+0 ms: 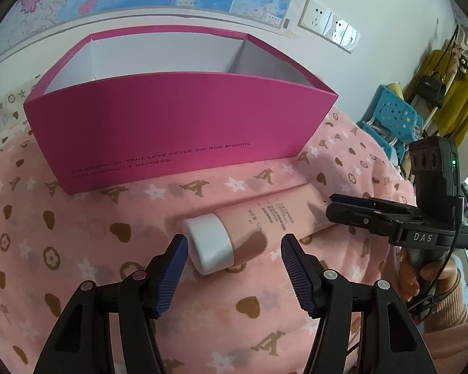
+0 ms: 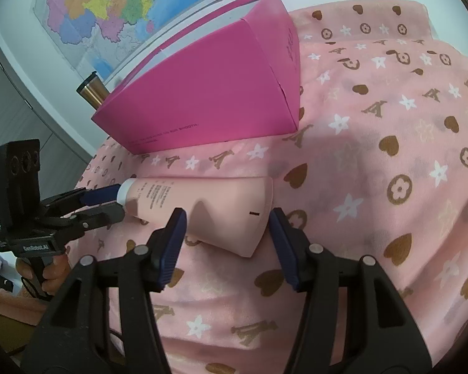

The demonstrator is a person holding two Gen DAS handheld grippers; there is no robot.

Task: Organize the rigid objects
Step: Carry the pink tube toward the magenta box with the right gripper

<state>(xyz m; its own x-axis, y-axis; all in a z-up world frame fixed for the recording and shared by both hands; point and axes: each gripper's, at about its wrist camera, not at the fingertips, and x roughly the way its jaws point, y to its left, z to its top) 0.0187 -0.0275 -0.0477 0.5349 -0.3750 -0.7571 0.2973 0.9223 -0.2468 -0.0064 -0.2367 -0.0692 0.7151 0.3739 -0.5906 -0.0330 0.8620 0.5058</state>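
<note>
1. The pink tube [image 1: 259, 227] is lying on the patterned blanket [image 1: 78, 233], just in front of the open-topped magenta box [image 1: 177, 124], with a strip of bare cloth between them.
2. The left tongs [image 1: 234, 249] are standing spread, flanking the white cap [image 1: 210, 243]; the left pad looks to be touching or nearly touching it.
3. The right tongs [image 2: 226, 227] are standing spread around the tube's flat crimped end [image 2: 262, 218], angling downward.
4. A hand [image 1: 421, 277] is gripping the right handle.

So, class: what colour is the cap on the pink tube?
White cap; clearest in the left wrist view.
</note>
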